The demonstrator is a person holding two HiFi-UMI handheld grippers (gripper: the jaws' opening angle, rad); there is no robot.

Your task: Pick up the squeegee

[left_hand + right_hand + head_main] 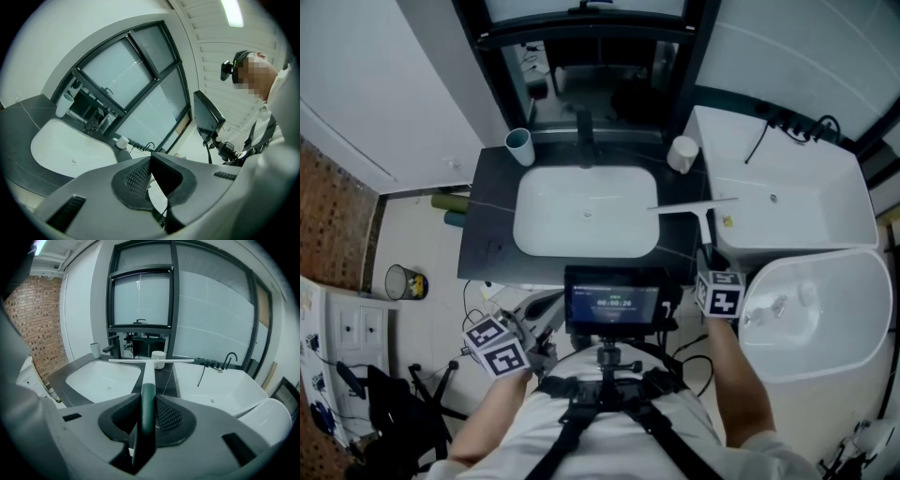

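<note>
The squeegee [149, 376] has a dark green handle, a white neck and a long white blade [694, 203]. My right gripper [146, 418] is shut on the green handle, and the blade hangs crosswise in the air above the counter's right end, between the white basin [586, 223] and the bathtub [797, 202]. In the head view the right gripper [709, 258] sits just right of the basin's front corner, its marker cube lower down. My left gripper [151, 180] is low at the left, near the person's waist, its pads closed together on nothing.
A dark counter [483, 244] holds the basin, a black tap [584, 127], a pale cup [520, 146] at back left and a white cup [682, 154] at back right. A toilet [825, 309] stands front right. A monitor [614, 302] hangs at the person's chest.
</note>
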